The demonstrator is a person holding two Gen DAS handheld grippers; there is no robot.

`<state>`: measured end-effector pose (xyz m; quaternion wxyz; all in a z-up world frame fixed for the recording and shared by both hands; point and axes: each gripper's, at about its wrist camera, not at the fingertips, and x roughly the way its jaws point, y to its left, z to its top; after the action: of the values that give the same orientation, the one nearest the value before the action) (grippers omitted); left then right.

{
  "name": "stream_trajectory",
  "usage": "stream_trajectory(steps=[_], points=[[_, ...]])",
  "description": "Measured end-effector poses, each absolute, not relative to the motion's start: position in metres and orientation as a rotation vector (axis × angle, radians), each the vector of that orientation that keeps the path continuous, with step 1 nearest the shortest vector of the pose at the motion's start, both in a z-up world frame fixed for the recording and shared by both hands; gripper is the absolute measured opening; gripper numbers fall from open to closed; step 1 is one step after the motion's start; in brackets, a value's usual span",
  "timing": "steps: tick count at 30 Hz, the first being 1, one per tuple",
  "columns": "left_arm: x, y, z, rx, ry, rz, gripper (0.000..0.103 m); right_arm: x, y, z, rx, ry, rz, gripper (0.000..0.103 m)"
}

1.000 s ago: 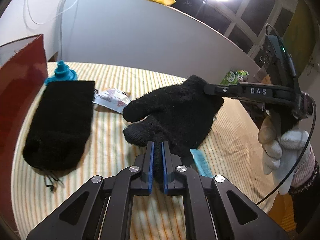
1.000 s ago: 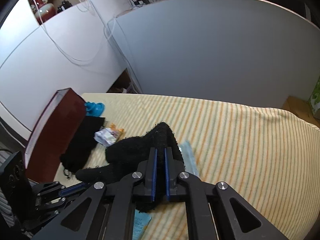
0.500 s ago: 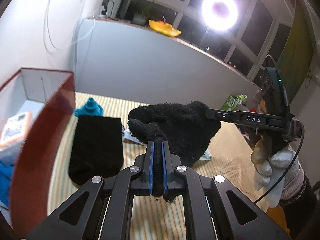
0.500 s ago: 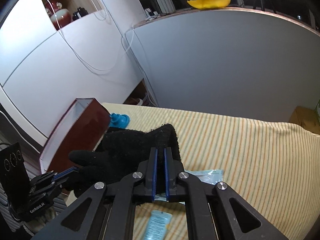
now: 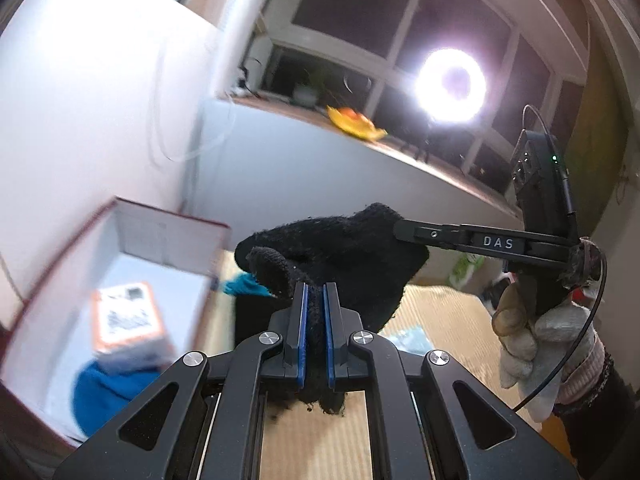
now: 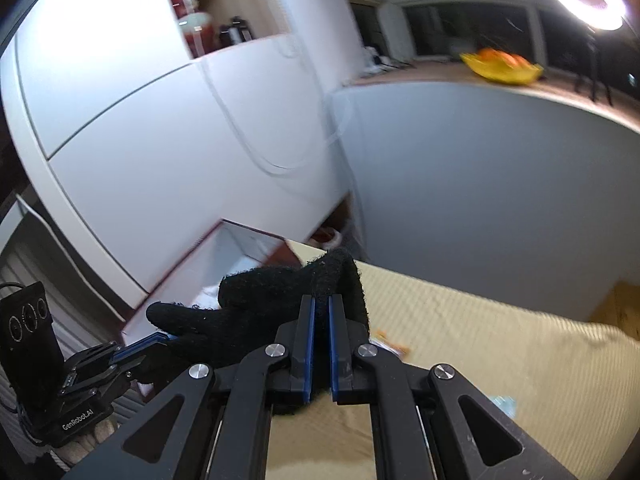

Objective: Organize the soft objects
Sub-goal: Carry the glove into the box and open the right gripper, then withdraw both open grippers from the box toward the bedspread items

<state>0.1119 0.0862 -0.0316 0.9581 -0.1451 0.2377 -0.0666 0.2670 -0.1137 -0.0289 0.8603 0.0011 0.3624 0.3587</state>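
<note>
Black glove [image 5: 344,256] off the striped cloth [image 6: 480,344]; my left gripper [image 5: 314,320] and right gripper [image 6: 322,340] both pinch it, near the box [image 5: 168,236].

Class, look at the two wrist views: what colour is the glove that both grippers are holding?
Black. The glove shows best in the left wrist view, clamped by the left gripper and right gripper.

A striped yellow cloth covered the bench [image 6: 500,344]. On it lay a black pouch [image 5: 256,316], a blue item [image 5: 244,285], pale packets [image 5: 412,334] and an orange-edged wrapper [image 6: 390,345].
</note>
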Motion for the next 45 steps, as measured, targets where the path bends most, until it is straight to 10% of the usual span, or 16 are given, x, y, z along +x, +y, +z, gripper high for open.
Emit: stream_trajectory(steps=[28, 31, 34, 45], points=[[0.129, 0.19, -0.044, -0.301, 0.48, 0.139, 0.006, 0.312, 0.101, -0.061, -0.208, 0.816, 0.835, 0.006], [0.132, 0.186, -0.045, -0.289, 0.492, 0.155, 0.021, 0.317, 0.1, -0.063, -0.219, 0.816, 0.821, 0.012], [0.133, 0.182, -0.044, -0.277, 0.492, 0.168, 0.054, 0.317, 0.095, -0.061, -0.218, 0.801, 0.804, 0.051], [0.128, 0.177, -0.043, -0.302, 0.485, 0.147, 0.056, 0.303, 0.06, -0.044, -0.194, 0.771, 0.797, 0.058]])
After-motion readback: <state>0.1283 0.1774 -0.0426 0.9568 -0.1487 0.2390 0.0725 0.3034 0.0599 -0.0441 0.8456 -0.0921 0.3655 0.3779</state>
